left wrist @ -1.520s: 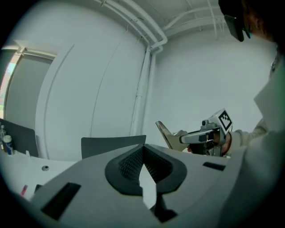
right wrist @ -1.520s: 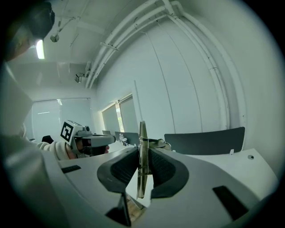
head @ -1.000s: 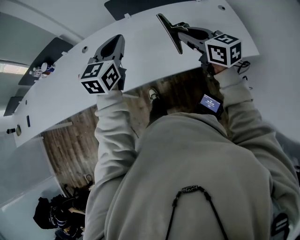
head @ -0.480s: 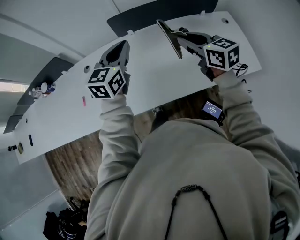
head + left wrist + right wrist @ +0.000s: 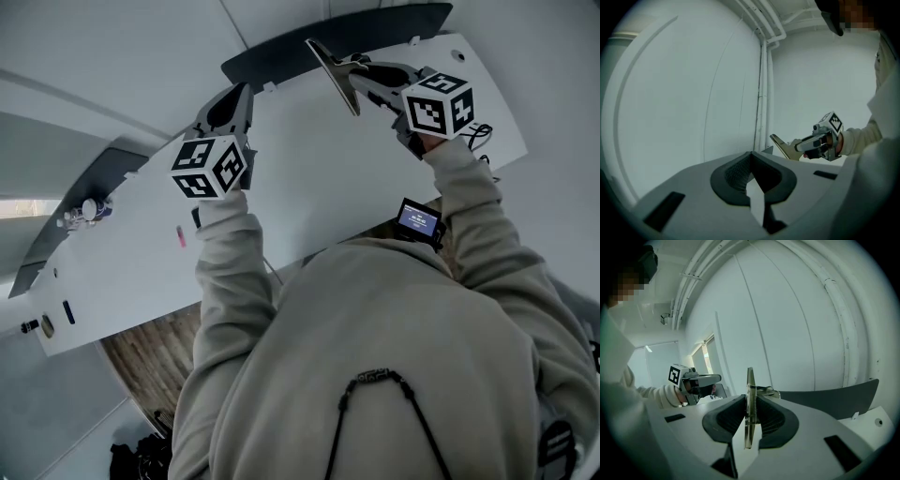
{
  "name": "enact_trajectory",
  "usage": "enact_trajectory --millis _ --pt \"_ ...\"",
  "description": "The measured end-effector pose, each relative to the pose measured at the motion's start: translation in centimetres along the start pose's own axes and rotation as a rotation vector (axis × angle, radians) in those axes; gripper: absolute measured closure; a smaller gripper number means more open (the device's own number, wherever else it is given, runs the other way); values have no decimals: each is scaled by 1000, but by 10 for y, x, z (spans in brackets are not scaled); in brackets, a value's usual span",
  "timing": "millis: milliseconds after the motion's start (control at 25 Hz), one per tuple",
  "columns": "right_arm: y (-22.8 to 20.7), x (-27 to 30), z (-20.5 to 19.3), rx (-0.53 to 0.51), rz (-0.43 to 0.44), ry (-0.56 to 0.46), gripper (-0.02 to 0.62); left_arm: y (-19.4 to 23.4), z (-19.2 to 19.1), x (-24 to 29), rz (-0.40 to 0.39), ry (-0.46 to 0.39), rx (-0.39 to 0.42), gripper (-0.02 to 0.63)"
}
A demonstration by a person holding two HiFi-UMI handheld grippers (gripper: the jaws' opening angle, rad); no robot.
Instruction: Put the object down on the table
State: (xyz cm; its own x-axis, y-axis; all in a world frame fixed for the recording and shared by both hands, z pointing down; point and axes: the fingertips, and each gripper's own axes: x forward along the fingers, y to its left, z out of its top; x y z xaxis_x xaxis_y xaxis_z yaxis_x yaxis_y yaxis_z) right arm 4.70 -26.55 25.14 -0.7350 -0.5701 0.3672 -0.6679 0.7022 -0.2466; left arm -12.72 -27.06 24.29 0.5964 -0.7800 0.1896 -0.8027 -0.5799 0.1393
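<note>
Evidently unfinished: the right claw (image 5: 749, 420) gripped a thin metal plate (image 5: 749, 380) above the white bench (image 5: 309, 178), not yet set down; the left claw (image 5: 751, 173), also above the bench, was closed and empty.

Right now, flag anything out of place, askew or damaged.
Nothing looks spilled or damaged. The flat metal piece is not yet on the table: it stands edge-on, clamped in the right claw. The left claw is shut and empty.
</note>
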Motion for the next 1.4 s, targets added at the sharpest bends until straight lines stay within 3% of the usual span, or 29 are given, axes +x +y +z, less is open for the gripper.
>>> enact_trajectory --millis 240,520,880,1080,1200,1400 --pt "-11 17 9 7 -42 -15 505 13 -17 13 -49 34 11 603" --pt "-22 21 -1 1 -64 -3 505 30 -21 24 -62 7 0 603" --pt "-20 22 2 -37 15 -36 506 11 -48 36 -29 27 -2 603" --pt "-22 21 4 -48 48 -88 505 12 -56 31 26 56 142 603" --pt "-19 22 8 -61 70 -120 505 11 -51 18 35 12 130 603" --pt "-10 19 13 -68 95 -124 505 -1 -44 11 5 22 116 603"
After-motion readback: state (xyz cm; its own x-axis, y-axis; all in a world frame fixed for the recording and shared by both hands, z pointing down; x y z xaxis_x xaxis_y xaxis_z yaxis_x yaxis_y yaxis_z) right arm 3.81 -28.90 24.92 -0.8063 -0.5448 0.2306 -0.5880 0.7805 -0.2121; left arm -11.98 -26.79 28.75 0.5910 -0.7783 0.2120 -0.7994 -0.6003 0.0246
